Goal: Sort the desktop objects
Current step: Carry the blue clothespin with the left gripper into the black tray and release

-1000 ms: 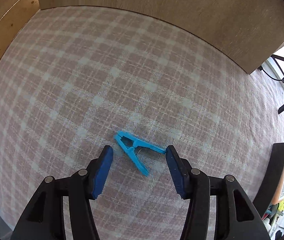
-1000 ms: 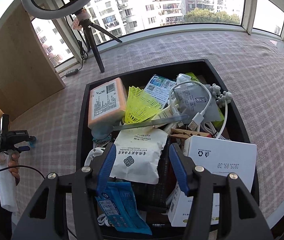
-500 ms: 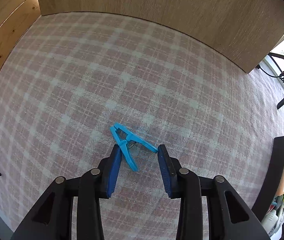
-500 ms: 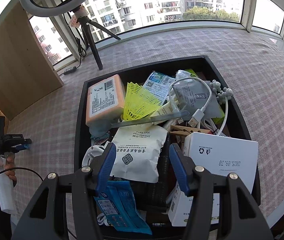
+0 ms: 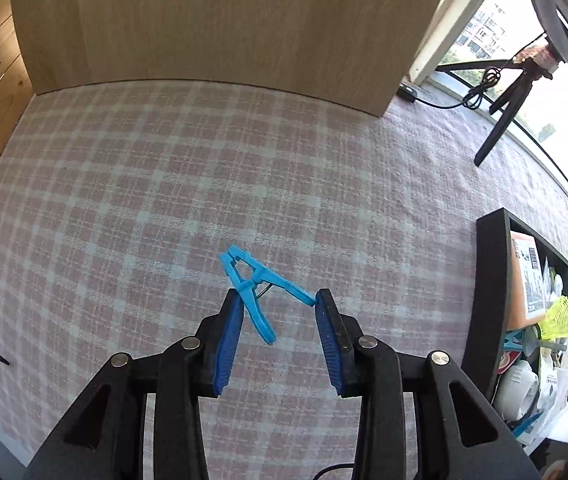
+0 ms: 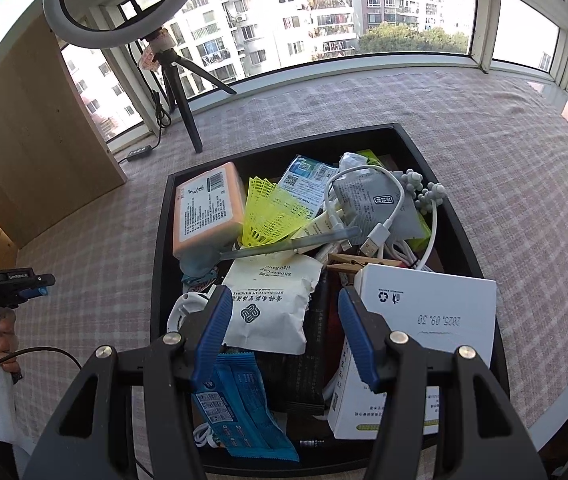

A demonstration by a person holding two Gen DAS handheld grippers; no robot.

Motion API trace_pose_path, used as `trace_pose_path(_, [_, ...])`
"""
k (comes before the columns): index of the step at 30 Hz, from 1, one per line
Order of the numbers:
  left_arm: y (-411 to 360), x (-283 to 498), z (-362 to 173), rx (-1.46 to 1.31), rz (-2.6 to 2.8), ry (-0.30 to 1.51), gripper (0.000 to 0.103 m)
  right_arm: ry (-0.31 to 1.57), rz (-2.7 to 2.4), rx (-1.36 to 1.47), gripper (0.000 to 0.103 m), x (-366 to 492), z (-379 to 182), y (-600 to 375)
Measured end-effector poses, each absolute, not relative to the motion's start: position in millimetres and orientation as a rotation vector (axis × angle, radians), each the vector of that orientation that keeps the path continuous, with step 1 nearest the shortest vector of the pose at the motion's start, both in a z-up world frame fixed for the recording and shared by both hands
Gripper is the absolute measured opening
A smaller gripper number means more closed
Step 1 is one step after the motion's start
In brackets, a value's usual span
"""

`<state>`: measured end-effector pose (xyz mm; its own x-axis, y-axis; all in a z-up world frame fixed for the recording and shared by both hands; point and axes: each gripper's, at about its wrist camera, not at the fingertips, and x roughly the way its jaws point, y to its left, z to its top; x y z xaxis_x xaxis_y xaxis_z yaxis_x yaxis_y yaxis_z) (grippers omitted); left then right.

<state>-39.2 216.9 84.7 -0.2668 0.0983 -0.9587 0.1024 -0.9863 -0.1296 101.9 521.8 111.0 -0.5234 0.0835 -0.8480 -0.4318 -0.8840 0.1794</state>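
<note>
My left gripper (image 5: 280, 312) pinched the blue clothespin (image 5: 262, 288) by its two handle ends, one against each blue pad, the peg's nose pointing away over the checked cloth (image 5: 156, 184). Whether the peg rested on the cloth or hung just above it I could not tell. Beyond stood a wooden board (image 5: 220, 24). My right gripper (image 6: 282, 320) was spread wide and held nothing, poised over the black tray (image 6: 162, 248) crammed with a shower cap packet (image 6: 274, 300), a white box (image 6: 423, 332), a yellow shuttlecock (image 6: 270, 212) and a white cable (image 6: 383, 216).
</note>
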Motion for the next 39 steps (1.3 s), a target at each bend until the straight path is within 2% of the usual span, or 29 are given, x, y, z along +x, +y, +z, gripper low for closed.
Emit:
trace_pose_path(6, [284, -70, 108, 1.992, -2.664, 0.088, 0.035, 0.587, 2.405, -1.312, 0.055, 120, 109, 533])
trace_pose_path(7, [267, -80, 108, 2.008, -2.695, 0.055, 0.035, 0.593, 2.399, -1.307, 0.055, 123, 108, 534])
trace_pose_path(15, [355, -64, 150, 2.083, -2.877, -0.155, 0.035, 0.61, 2.356, -1.265, 0.055, 149, 108, 547])
trace_pose_path(22, [420, -43, 161, 2.131, -2.978, -0.291, 0.036, 0.651, 2.31, -1.246, 0.055, 167, 103, 562])
trace_pose_path(23, [426, -41, 160, 2.139, -2.989, -0.297, 0.037, 0.658, 2.305, -1.244, 0.055, 170, 102, 564])
trace_pose_path(24, [432, -39, 160, 2.139, -2.991, -0.32, 0.048, 0.662, 2.3, -1.243, 0.055, 172, 102, 566])
trace_pose_path(25, [435, -37, 159, 2.137, -2.995, -0.334, 0.058, 0.665, 2.297, -1.241, 0.055, 174, 101, 566])
trace_pose_path(29, [436, -33, 154, 2.12, -2.999, -0.39, 0.058, 0.674, 2.287, -1.231, 0.055, 181, 101, 568])
trace_pose_path(39, [406, -37, 145, 2.076, -2.949, -0.402, 0.057, 0.675, 2.296, -1.244, 0.055, 178, 101, 559])
